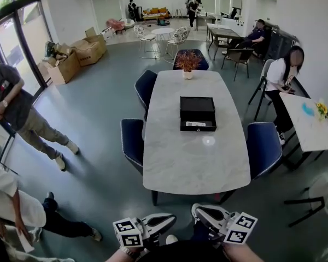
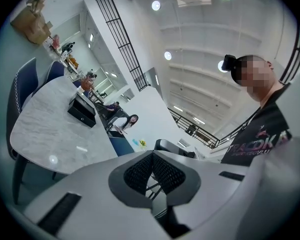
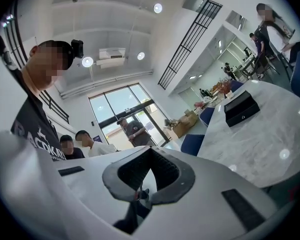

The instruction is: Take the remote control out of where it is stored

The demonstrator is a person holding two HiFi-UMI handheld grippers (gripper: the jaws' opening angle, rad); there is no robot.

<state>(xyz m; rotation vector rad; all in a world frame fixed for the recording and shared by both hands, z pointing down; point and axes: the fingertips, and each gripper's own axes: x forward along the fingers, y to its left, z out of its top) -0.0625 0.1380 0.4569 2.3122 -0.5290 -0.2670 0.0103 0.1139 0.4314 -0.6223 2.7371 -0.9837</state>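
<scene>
While both point level and inward, left gripper [image 1: 167, 220] and right gripper [image 1: 199, 209] (empty) are closed.

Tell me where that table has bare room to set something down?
The table is bare over its near half, from the box to the near edge. Narrower bare strips run on both sides of the box, and a short one lies between box and plant. Chairs crowd the table's long sides.

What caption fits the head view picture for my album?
A black box sits on the white table, with the shut left tool and right tool held before it.
</scene>
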